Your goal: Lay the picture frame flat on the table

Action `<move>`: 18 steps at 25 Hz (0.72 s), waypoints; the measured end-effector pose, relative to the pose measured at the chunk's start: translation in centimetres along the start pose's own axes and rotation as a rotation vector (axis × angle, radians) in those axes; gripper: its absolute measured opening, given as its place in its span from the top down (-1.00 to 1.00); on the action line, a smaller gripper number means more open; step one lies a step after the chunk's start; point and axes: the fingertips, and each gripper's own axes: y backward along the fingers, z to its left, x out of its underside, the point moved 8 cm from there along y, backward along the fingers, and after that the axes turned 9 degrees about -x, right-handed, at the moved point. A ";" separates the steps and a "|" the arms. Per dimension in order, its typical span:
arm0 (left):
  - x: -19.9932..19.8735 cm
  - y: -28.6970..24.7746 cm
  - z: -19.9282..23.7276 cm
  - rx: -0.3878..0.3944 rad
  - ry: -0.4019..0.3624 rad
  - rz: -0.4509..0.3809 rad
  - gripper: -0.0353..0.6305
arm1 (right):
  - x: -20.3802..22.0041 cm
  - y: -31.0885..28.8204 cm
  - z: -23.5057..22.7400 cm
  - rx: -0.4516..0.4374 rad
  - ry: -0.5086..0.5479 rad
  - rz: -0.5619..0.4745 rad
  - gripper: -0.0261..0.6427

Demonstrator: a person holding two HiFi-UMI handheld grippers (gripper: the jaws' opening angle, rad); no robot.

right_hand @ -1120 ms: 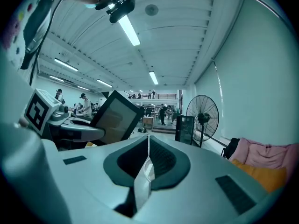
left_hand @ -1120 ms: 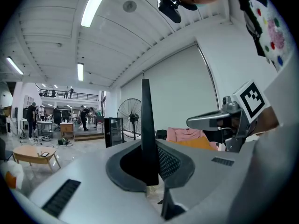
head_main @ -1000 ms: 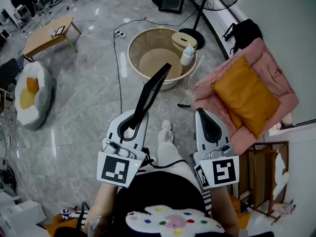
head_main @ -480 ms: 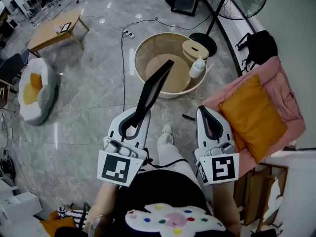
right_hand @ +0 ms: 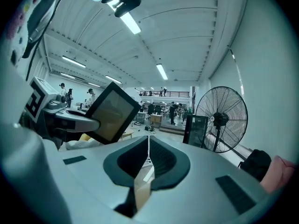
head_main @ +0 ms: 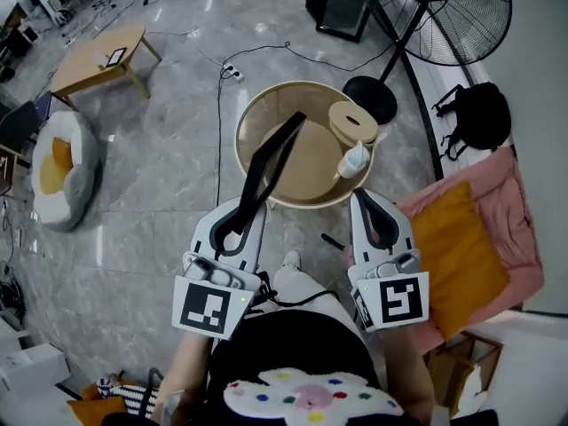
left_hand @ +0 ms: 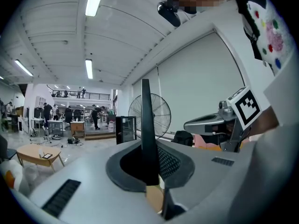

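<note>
My left gripper (head_main: pixel 241 211) is shut on the lower edge of a black picture frame (head_main: pixel 272 160), which stands up and leans away from me over the near part of a round beige table (head_main: pixel 257 105). In the left gripper view the picture frame (left_hand: pixel 145 125) shows edge-on, clamped between the pads of the left gripper (left_hand: pixel 150 174). My right gripper (head_main: pixel 370 217) is shut and holds nothing, level with the left one just before the table's near rim. The right gripper view shows its closed jaws (right_hand: pixel 148 148), with the picture frame (right_hand: pixel 112 112) at the left.
On the table stand a round wooden block with a hole (head_main: pixel 352 121) and a white bottle (head_main: pixel 353 159). A pink armchair with an orange cushion (head_main: pixel 466 256) is at the right, a floor fan (head_main: pixel 448 11) behind. A cable (head_main: pixel 219 114) runs across the floor; a white cushion (head_main: pixel 57 169) lies left.
Both grippers and the person have moved forward with the frame. The round table has come closer and now lies under the frame's top; the pink armchair has slid to the lower right.
</note>
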 end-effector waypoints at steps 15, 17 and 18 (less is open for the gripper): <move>-2.2 -6.7 1.5 0.016 -0.001 -0.004 0.78 | -0.5 -3.4 -4.6 0.012 -0.104 -0.006 0.81; -2.6 -7.3 1.8 0.036 -0.004 -0.012 0.78 | -0.7 -4.0 -4.6 0.024 -0.094 -0.005 0.81; -2.8 -7.7 2.0 0.048 -0.005 -0.016 0.78 | -0.9 -4.3 -4.6 0.029 -0.087 -0.004 0.81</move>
